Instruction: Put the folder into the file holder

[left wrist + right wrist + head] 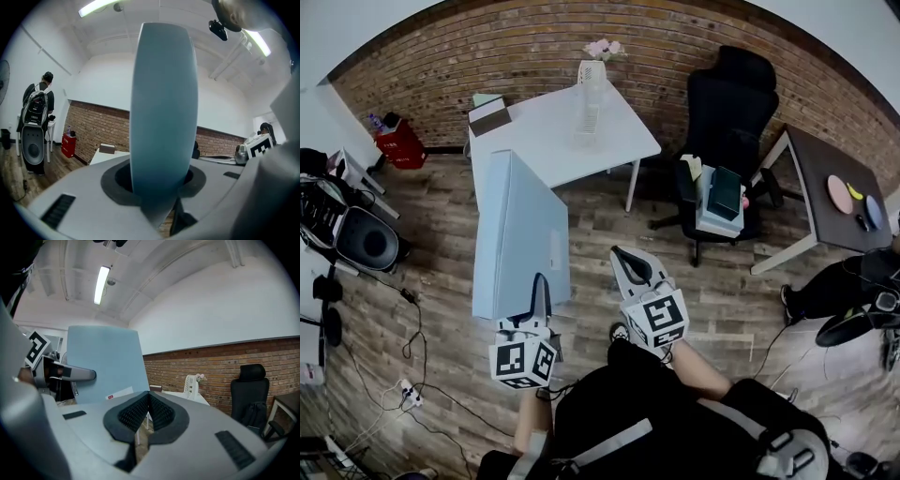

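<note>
A large light-blue folder (520,234) hangs upright over the wooden floor, and my left gripper (539,286) is shut on its lower edge. In the left gripper view the folder (164,103) rises edge-on out of the jaws of the left gripper (161,185). My right gripper (621,255) is beside the folder to its right, shut and empty; in its own view the right gripper (149,401) has its ribbed pads meeting, with the folder (105,364) to the left. A white mesh file holder (591,80) stands at the far edge of the white table (544,131).
A small box (489,114) lies on the table's left corner. A black office chair (724,141) loaded with items stands to the right, beyond it a dark table (820,183). A speaker (366,239) and cables (405,380) are on the left. A person's legs (834,281) show at right.
</note>
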The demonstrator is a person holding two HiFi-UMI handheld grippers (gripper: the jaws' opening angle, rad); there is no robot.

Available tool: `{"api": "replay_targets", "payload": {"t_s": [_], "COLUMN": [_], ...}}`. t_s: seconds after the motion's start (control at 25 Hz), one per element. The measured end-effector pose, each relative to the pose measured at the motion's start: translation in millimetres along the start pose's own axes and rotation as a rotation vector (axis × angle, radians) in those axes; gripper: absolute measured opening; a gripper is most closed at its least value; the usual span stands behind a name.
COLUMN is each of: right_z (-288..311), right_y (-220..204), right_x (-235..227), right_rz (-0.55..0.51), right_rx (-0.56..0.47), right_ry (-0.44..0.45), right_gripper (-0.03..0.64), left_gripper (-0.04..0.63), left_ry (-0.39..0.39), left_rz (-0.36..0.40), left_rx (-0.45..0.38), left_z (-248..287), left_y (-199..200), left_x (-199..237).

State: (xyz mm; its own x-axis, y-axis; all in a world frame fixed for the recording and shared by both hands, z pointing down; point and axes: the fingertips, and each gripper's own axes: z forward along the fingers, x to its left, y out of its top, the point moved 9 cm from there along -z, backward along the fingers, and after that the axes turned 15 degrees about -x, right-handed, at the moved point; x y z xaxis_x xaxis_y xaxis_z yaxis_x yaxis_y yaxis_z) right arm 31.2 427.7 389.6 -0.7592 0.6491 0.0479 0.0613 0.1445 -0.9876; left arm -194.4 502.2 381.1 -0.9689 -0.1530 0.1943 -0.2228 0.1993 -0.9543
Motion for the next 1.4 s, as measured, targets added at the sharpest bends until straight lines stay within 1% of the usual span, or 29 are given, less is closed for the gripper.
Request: {"api": "replay_targets", "payload": {"t_s": [0.16,0.44,0.72,0.88,1.12,1.4], "right_z": [12.6,27.0,38.1,43.7,60.9,100.2], "right_y": [-9.4,-20.4,-30.9,-36.0,-46.3,-56.3], "right_x": [-24.0,-73.0,-109.7,-121.3,-132.3,-156.5], "right_rz": [0.012,0.016,0.031,0.048,0.050,0.032], "right_rx": [0.010,0.019,0.013,0.007,0.017,0.026], "right_ry": [0.000,-0.016,-0.010,-0.018,-0.028,-0.045], "right_gripper": [0.009,0.009,0.009,0.009,0.009,0.009], "left_gripper": [0.156,0.156,0.156,0.156,0.156,0.156], "left_ry": [0.001,0.011,0.031,0.020,0.010,-0.001], "left_rz": [0.006,0.008,0.000,0.022,0.017,-0.006], "left_rx": [0.028,0.052,0.034,0.032,0.031,0.021], "left_z": [30.3,77.1,117.4,132.2,154.7,202.4], "left_y": [-12.7,-28.4,-40.7,-40.8,-48.6,-60.9], "left_x": [-4.3,-18.9,-29.2,-33.0,-26.5,-7.1]}}
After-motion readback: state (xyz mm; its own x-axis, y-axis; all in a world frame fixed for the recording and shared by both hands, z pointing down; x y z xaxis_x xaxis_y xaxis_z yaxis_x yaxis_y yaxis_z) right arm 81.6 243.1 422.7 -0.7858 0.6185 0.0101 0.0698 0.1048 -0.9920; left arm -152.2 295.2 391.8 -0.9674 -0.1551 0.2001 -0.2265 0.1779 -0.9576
